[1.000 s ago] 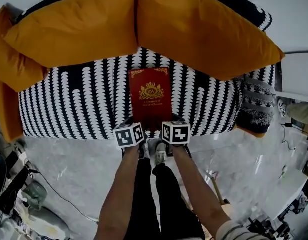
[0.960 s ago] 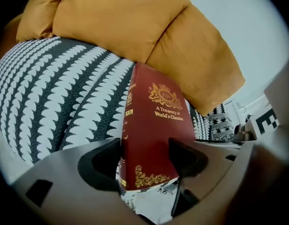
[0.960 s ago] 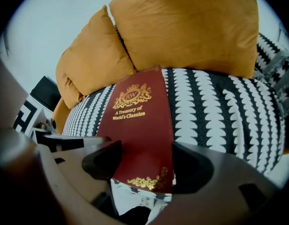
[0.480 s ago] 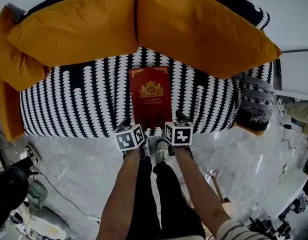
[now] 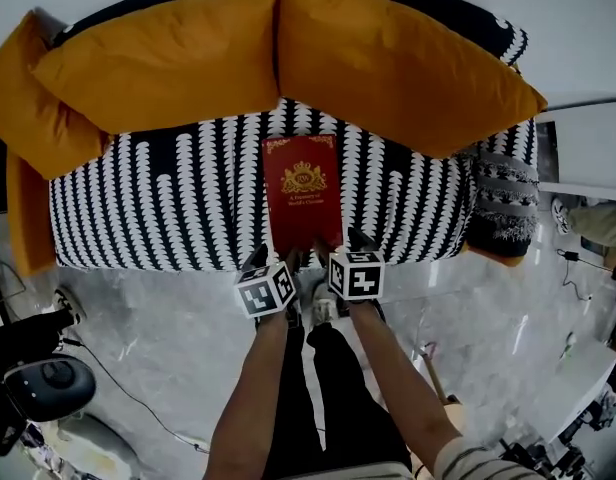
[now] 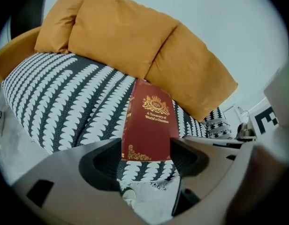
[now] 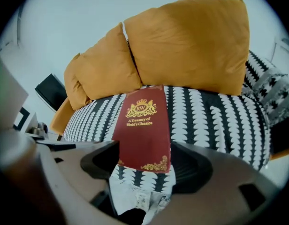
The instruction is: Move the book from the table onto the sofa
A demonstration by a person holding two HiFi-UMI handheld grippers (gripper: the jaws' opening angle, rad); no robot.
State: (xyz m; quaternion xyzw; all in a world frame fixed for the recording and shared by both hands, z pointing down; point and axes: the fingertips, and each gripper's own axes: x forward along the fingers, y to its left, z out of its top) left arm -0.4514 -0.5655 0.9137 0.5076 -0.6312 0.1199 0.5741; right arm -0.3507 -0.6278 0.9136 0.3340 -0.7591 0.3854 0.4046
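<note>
While the red book (image 5: 302, 190) lies flat on the sofa (image 5: 168, 203), my left tongs (image 5: 272, 260) and right tongs (image 5: 338, 245), just opened, clamp nothing.

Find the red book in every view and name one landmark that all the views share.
Head view: the red book lies at centre, on the patterned seat of the sofa.
Left gripper view: the book is at centre, slightly below the middle.
Right gripper view: the book is at centre, slightly below the middle.
Shared landmark: the gap between the two orange cushions, just beyond the book's far edge.
</note>
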